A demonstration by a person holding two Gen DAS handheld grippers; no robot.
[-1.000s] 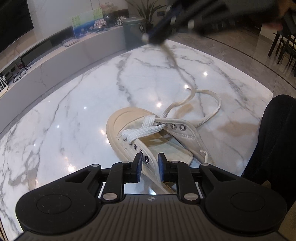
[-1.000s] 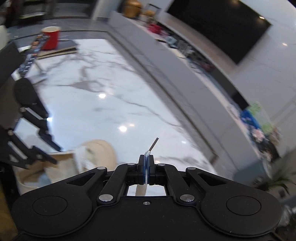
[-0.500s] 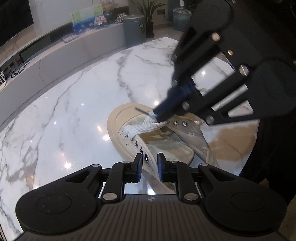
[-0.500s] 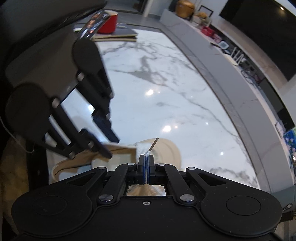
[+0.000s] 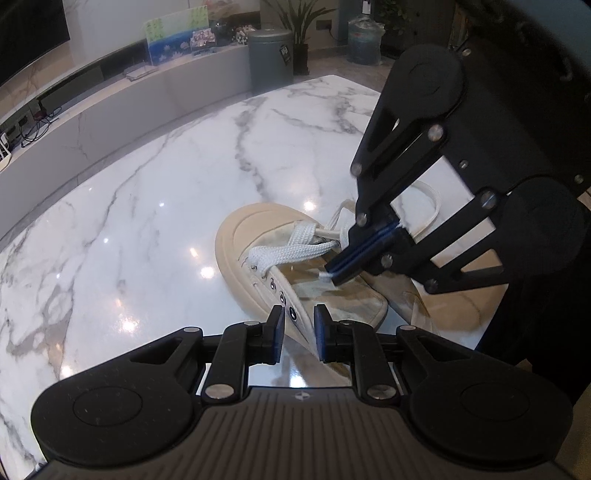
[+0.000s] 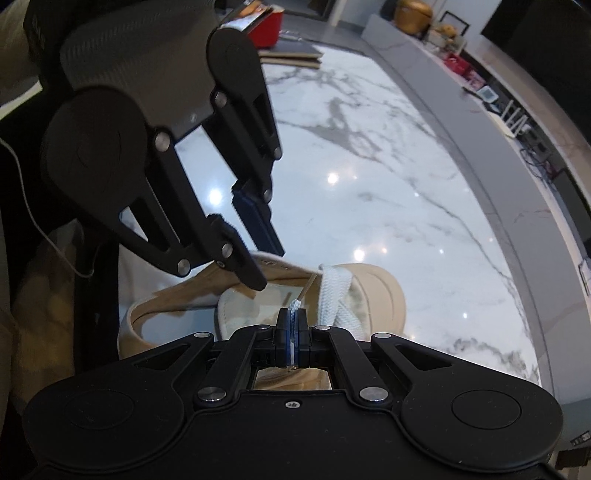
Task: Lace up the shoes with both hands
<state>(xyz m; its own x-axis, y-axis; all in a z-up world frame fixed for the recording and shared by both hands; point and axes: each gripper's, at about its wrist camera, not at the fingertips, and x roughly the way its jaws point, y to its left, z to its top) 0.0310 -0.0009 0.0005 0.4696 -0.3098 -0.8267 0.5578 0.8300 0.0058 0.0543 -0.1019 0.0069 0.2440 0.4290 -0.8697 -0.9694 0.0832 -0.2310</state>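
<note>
A beige canvas shoe [image 5: 258, 236] lies on the white marble table [image 5: 147, 206], toe away from me, with a white lace [image 5: 288, 251] crossed near the toe. My right gripper [image 5: 330, 275] is shut on the lace end and hovers low over the shoe's tongue; in the right wrist view the lace tip [image 6: 304, 291] sticks out past its shut pads [image 6: 293, 325]. My left gripper [image 5: 298, 334] is open, its jaws either side of the near eyelet row [image 5: 282, 297], gripping nothing. It also shows in the right wrist view [image 6: 258, 258], above the shoe [image 6: 369, 291].
The rest of the lace loops on the table behind the shoe [image 5: 428, 206]. A grey bin [image 5: 271, 59] and a long low cabinet [image 5: 92, 96] stand beyond the table. A red pot on books [image 6: 266, 29] sits at the far end. A dark-clothed person [image 5: 535, 332] is at the right.
My right gripper has come down from high above the table to just over the shoe's tongue, still holding the lace end. My left gripper has stayed open at the eyelet row.
</note>
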